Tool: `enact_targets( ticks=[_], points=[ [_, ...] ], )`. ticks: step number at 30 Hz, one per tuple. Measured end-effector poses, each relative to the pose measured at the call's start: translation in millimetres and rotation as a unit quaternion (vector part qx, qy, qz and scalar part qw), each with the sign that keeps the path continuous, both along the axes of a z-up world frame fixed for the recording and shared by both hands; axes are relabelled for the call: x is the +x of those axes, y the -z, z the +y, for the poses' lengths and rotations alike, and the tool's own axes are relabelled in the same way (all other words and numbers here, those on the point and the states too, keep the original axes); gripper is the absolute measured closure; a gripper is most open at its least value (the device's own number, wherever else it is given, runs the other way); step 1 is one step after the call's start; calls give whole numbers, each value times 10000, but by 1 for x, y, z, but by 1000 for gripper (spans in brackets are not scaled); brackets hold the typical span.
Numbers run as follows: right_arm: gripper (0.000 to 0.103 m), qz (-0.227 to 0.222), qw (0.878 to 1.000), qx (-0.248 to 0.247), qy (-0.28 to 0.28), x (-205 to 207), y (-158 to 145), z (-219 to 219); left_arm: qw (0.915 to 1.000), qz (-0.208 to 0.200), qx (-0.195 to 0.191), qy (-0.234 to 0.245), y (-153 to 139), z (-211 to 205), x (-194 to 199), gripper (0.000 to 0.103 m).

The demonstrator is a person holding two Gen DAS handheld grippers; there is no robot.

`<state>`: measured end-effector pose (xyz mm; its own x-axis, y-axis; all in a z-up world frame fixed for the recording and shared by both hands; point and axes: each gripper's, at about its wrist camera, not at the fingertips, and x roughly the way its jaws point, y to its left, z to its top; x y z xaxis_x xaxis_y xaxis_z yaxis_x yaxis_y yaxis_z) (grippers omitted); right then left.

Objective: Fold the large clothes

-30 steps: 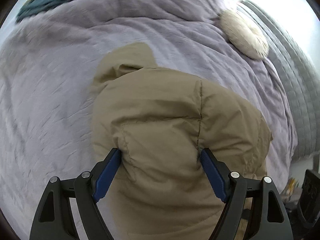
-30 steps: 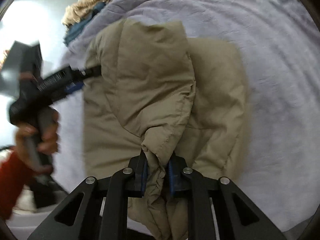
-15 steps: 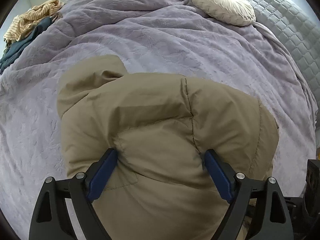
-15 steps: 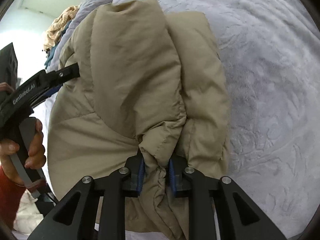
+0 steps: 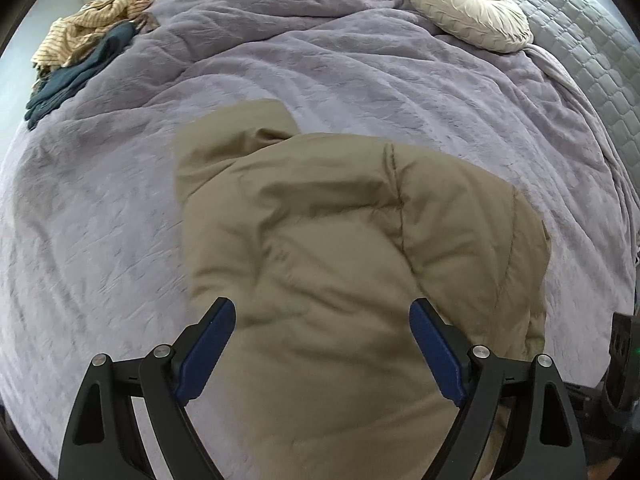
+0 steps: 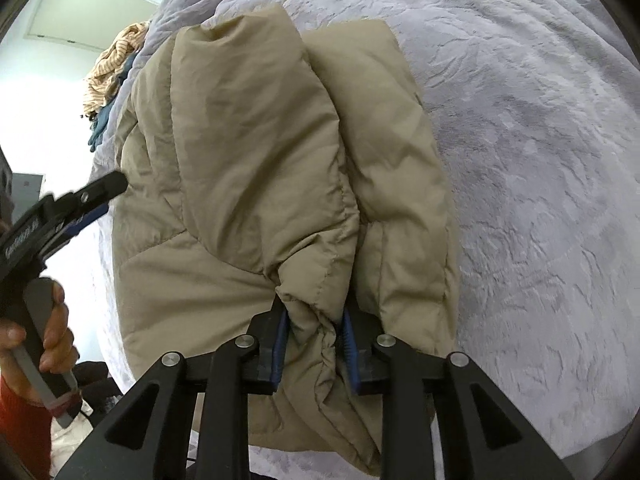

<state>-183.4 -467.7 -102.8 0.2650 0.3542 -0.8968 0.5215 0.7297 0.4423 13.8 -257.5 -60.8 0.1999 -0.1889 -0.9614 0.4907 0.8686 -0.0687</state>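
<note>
Tan jacket (image 6: 256,168) lengthwise away, right hand-held gripper (image 6: 314,344) pinching it, left hand-held gripper (image 5: 322,340) spread wide.

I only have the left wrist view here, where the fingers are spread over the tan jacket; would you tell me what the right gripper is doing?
Observer: The right gripper is shut on a bunched fold of the tan puffer jacket, near its closer edge.
Operator: Thank you. Is my left gripper touching the jacket at all?
Observer: From the right wrist view, the left gripper sits at the jacket's left edge, fingers open; contact is unclear.
Operator: And is the sleeve folded in?
Observer: A long padded section lies folded lengthwise over the body, leading to the right gripper's fingers.
</note>
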Motion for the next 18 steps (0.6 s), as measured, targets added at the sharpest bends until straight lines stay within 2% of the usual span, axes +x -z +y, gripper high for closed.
enact_targets(
  ticks=[7, 9, 13, 18],
  points=[
    [74, 21, 10000, -40, 35, -1, -19, -1, 9996, -28, 271, 45, -13, 27, -10, 14],
    [74, -20, 10000, -72, 16, -3, -27, -2, 9997, 0, 263, 19, -14, 32, -11, 14],
    [62, -94, 9998, -156, 61, -8, -40, -8, 9997, 88, 211, -54, -12, 44, -19, 14],
    [62, -98, 9997, -216, 1, -12, -47, -18, 9991, 366, 191, -121, 0, 58, -29, 13]
  ],
)
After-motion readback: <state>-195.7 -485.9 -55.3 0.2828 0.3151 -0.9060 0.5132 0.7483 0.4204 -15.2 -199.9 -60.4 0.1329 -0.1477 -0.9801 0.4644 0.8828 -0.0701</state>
